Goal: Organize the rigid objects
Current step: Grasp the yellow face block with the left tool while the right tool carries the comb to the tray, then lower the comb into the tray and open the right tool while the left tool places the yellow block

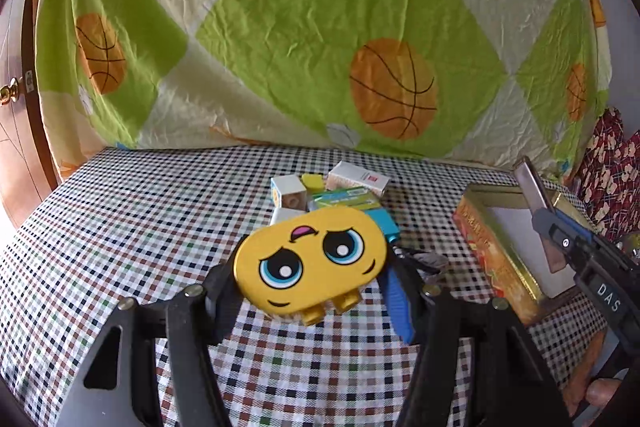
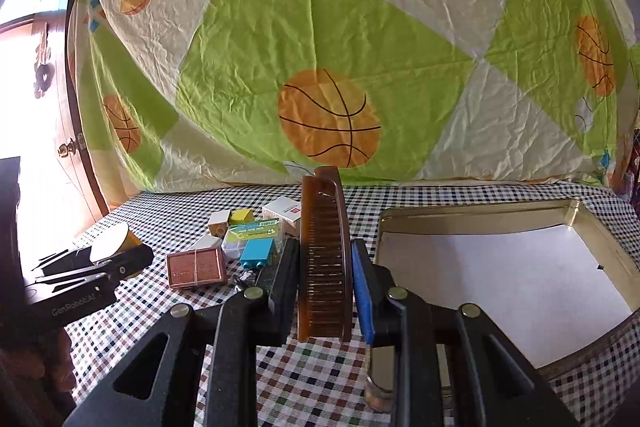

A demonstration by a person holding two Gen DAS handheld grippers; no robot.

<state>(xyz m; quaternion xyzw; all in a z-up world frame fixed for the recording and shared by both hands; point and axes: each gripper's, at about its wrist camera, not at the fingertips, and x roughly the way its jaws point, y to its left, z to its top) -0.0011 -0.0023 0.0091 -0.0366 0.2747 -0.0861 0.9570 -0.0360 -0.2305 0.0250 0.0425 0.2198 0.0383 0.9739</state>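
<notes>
My left gripper is shut on a yellow oval toy block with a cartoon face, held tilted above the checkered tablecloth. In the right wrist view this block shows at the far left, in the left gripper. My right gripper is shut on a brown comb standing on edge between its pads, just left of an open gold tin box lined with white paper. The left wrist view shows that comb over the tin box.
A pile lies mid-table: white cube, yellow cube, white carton, green card, blue block, copper tin. A basketball-print sheet hangs behind. A wooden door stands at left.
</notes>
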